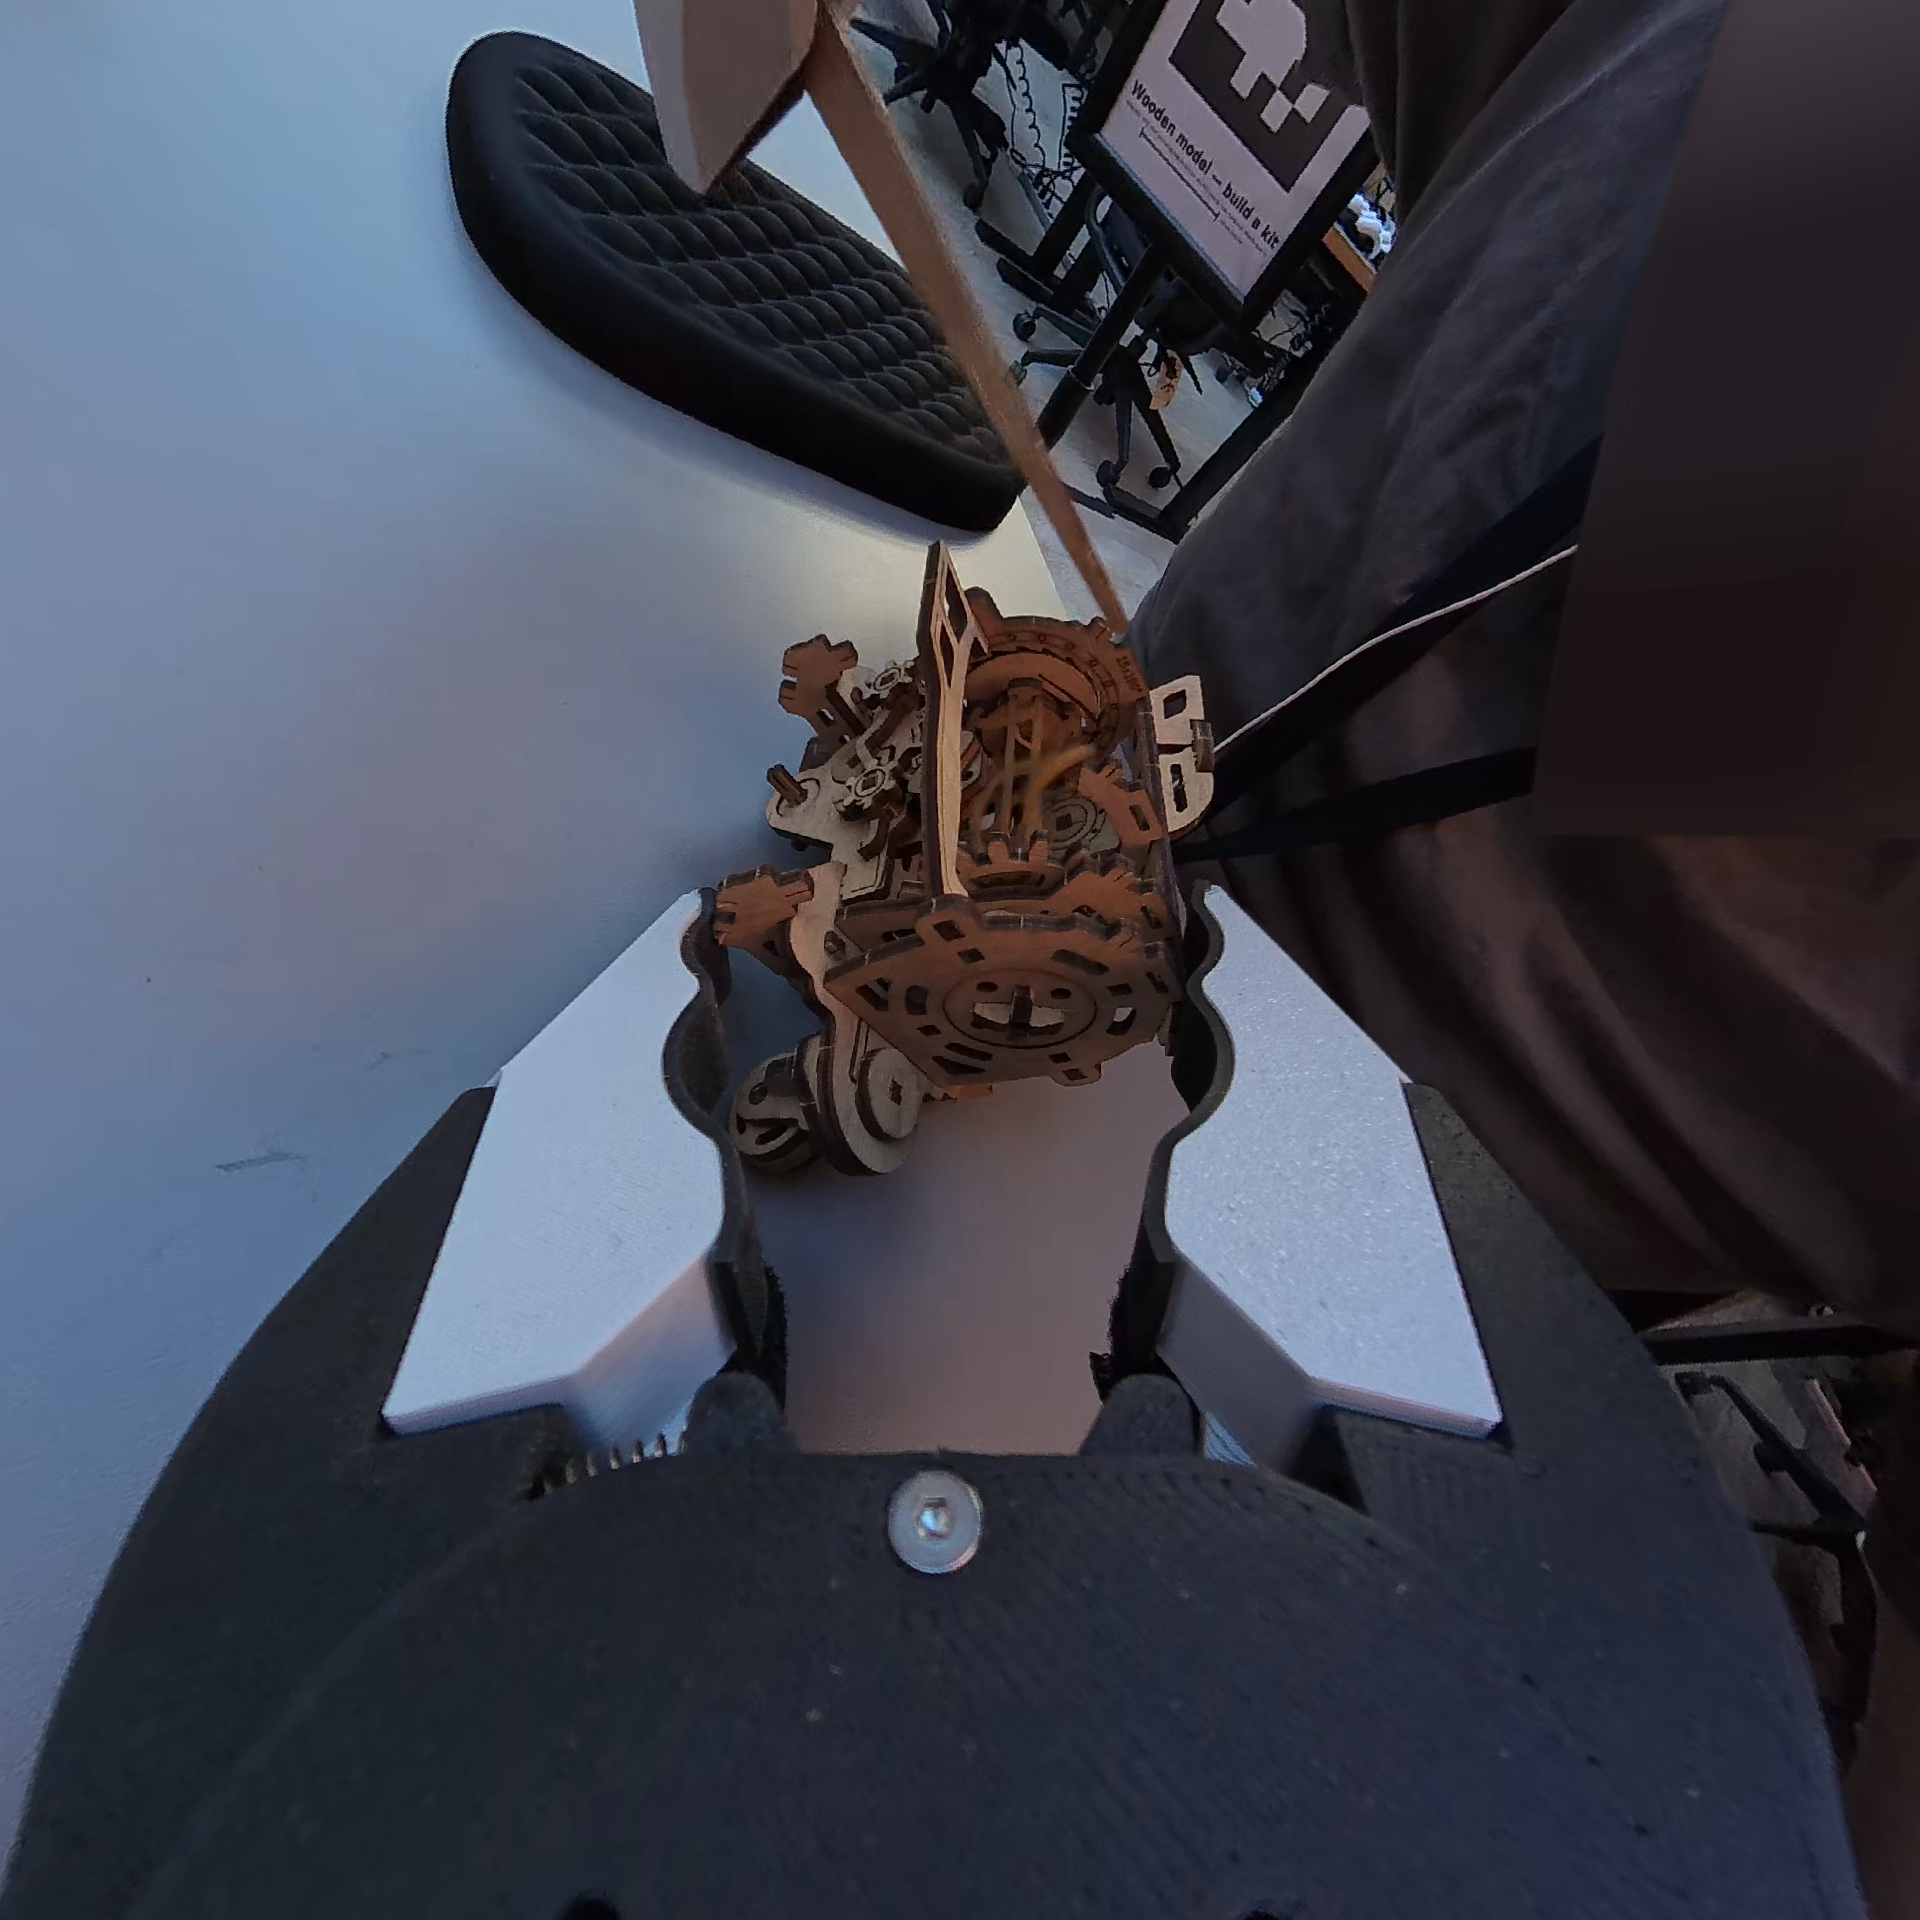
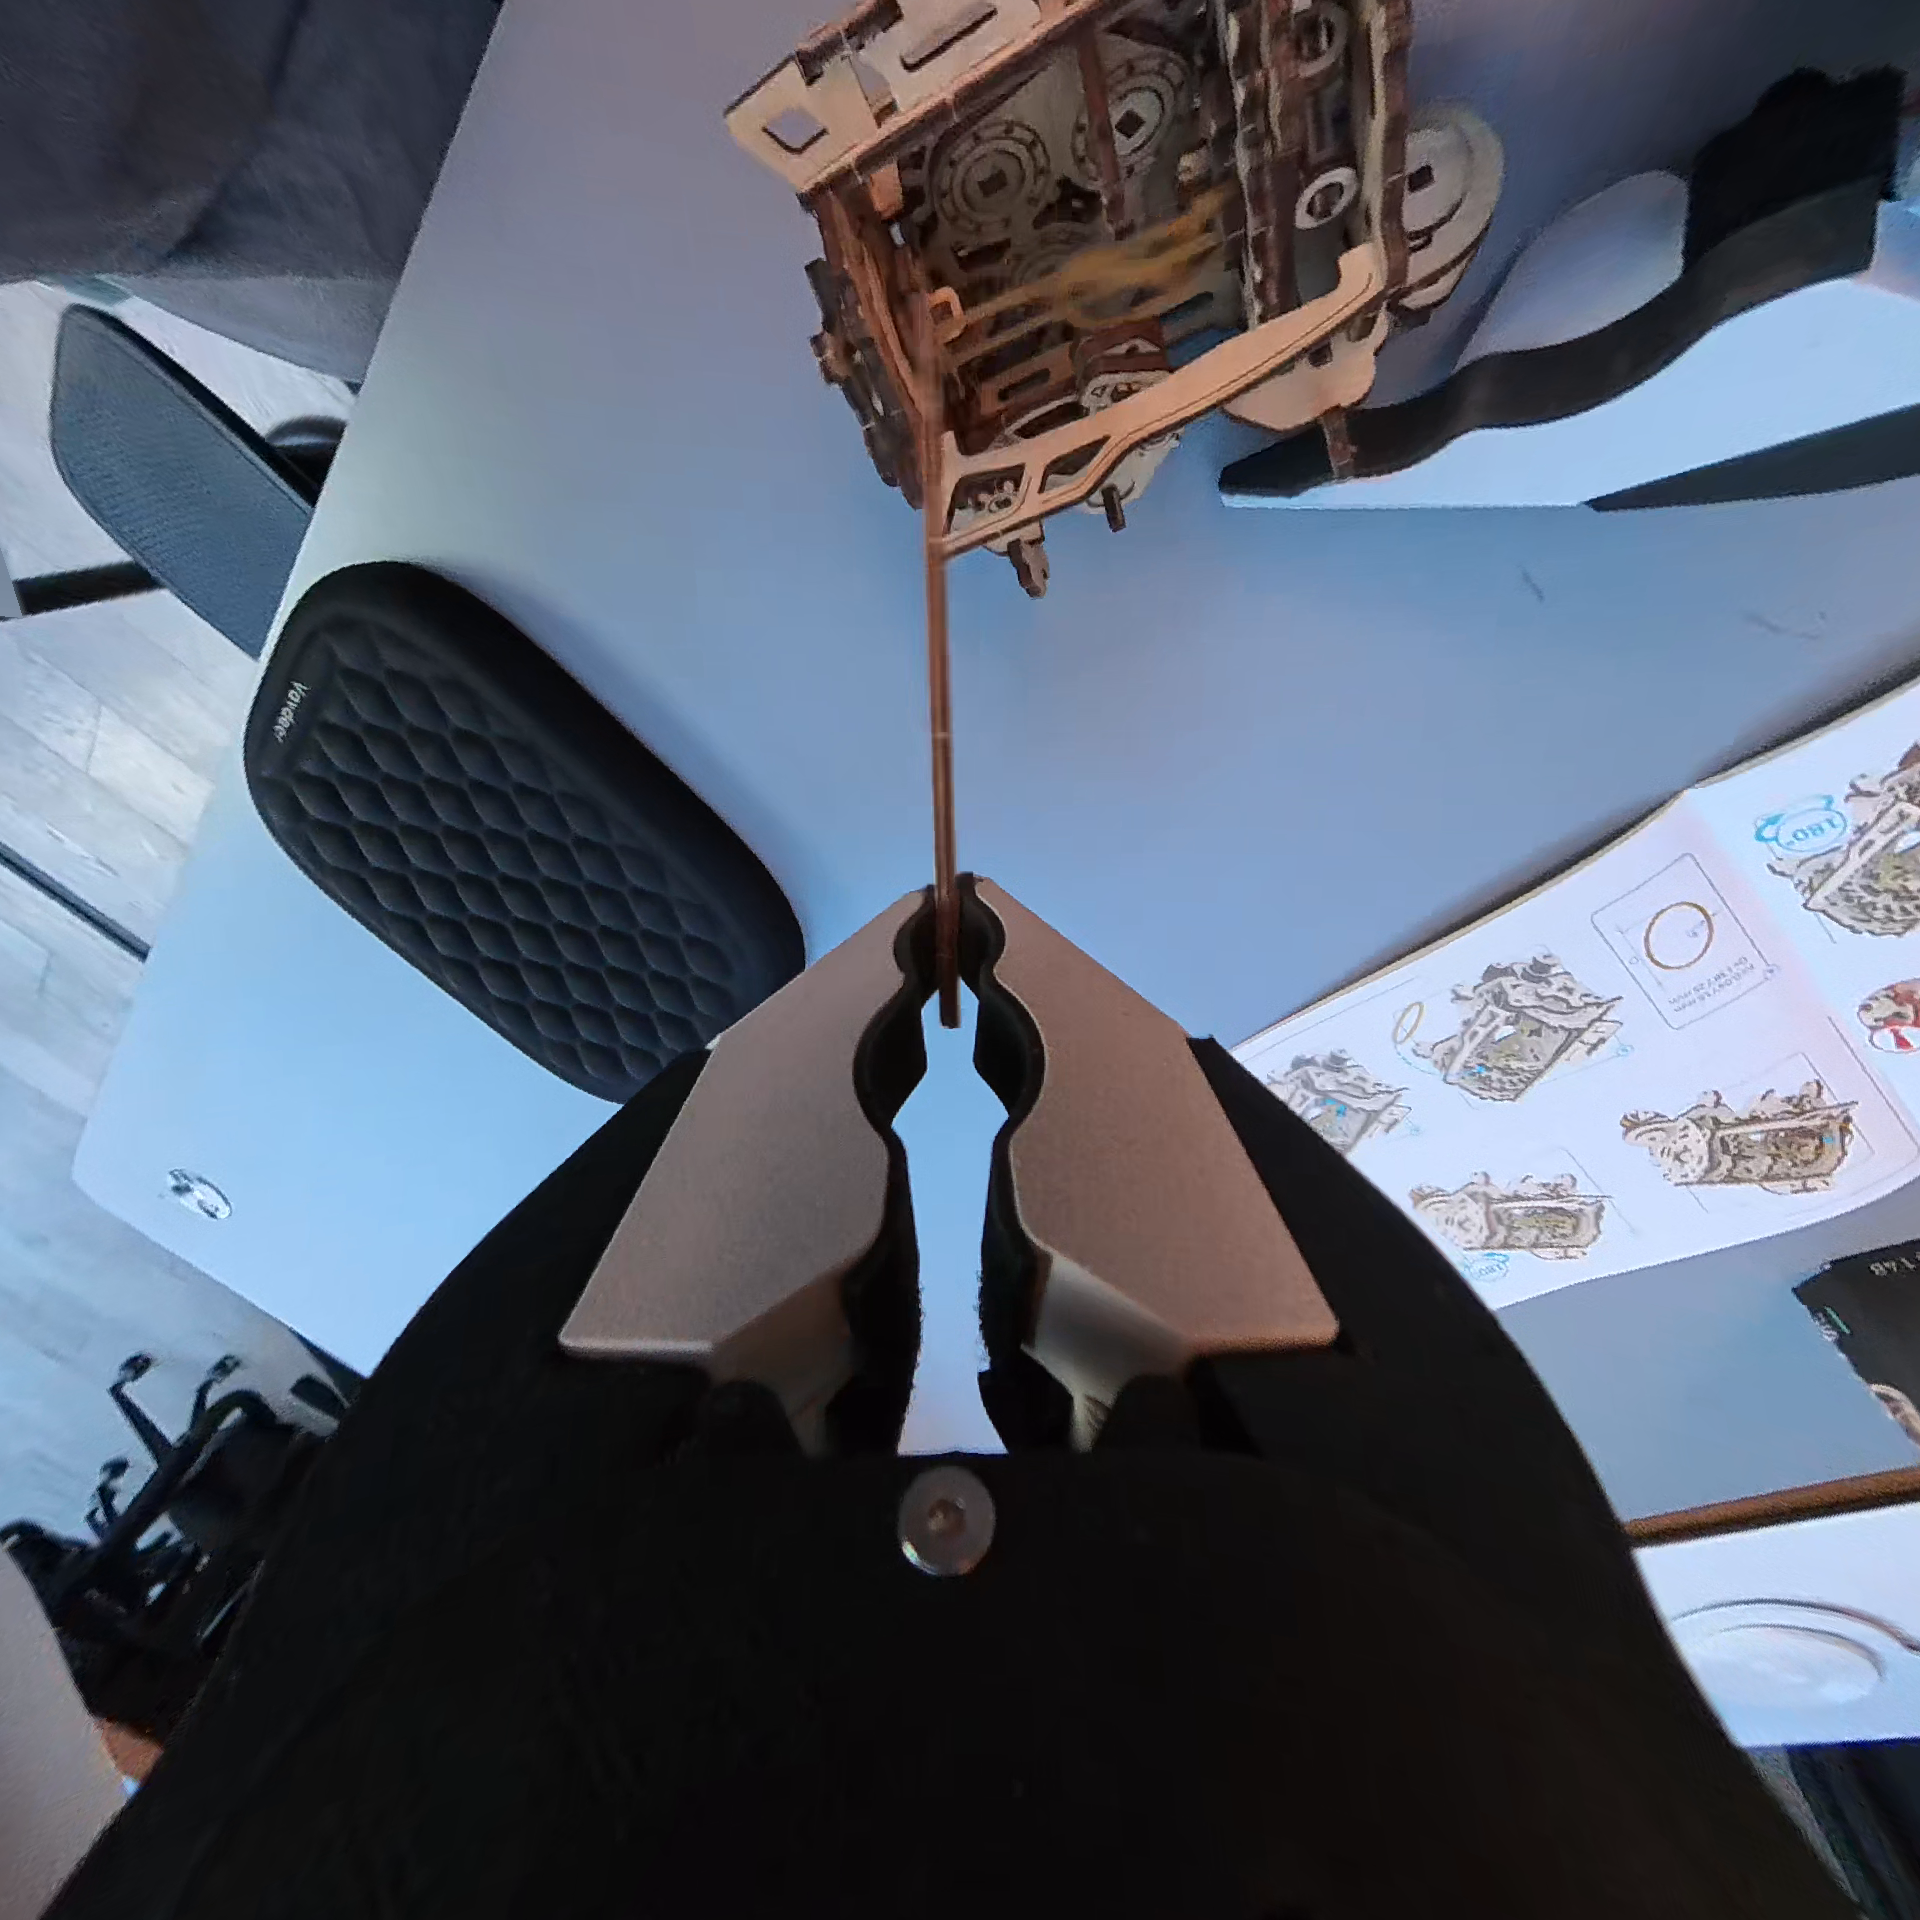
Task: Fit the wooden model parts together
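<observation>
Presently, on the left of the left wrist view, a black pad [image 1: 727, 301] is noted lying on the white table [image 1: 260, 623], well clear of the work. At centre, the model [image 1: 987, 883] is seen resting on the table near its edge, gripped between the fingertips of the left gripper [image 1: 951, 935]; the jaws are set wide and appear to bear on both flanks of the model, so a bracing hold is judged. To the right, a person's dark clothing lies just behind the model.

In the right wrist view the pad again lies to the left. At centre, the right gripper [image 2: 948, 935] is clenched on a thin wooden stick [image 2: 942, 727], whose far end meets the model's frame at a lower corner. Whether the tip is seated in a slot cannot be told. To the right, an instruction sheet [image 2: 1558, 1039] lies open on the table.

For the step judged in hand, pressing the stick home, it is advised that the stick be kept in line with its slot and pushed along its own length only. Side load is to be avoided, as so thin a piece could bend or snap. The left hold should be kept firm so the model is not slid toward the table edge.
</observation>
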The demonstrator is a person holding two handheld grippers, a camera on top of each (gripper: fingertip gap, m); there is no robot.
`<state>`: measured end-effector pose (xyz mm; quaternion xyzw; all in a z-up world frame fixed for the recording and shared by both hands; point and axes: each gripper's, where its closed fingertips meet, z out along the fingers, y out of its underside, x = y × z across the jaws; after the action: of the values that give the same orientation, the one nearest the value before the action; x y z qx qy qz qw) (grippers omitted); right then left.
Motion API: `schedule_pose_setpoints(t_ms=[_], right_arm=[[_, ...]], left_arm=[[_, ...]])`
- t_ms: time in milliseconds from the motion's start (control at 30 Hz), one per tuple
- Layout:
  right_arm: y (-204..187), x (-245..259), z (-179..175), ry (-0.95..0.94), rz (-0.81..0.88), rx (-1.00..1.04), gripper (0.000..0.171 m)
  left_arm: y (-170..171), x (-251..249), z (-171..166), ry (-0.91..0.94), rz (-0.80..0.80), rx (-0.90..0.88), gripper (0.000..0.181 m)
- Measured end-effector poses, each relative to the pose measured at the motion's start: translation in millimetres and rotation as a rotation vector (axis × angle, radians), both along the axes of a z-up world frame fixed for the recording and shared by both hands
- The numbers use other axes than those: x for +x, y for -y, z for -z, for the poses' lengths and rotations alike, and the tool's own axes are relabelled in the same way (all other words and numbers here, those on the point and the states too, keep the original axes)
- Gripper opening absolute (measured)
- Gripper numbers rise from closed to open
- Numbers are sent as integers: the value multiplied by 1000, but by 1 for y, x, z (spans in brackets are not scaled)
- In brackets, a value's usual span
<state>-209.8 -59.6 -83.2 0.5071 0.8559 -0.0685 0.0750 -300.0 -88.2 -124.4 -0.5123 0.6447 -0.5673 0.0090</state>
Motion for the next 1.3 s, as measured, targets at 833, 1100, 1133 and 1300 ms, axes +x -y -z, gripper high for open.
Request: schedule_pose_setpoints(t_ms=[833,1100,1133,1300], right_arm=[[-66,-24,-7,-579,227,505,1],[-84,-28,-24,-638,104,884,1],[-84,-26,-23,-627,115,889,1],[-88,-20,-20,-649,164,899,0]], left_arm=[[-75,8,-76,110,-414,-176,57],[-71,36,-67,-52,-373,-128,30],[-69,38,-64,-58,-365,-100,23],[-77,43,-56,-43,-382,-6,2]])
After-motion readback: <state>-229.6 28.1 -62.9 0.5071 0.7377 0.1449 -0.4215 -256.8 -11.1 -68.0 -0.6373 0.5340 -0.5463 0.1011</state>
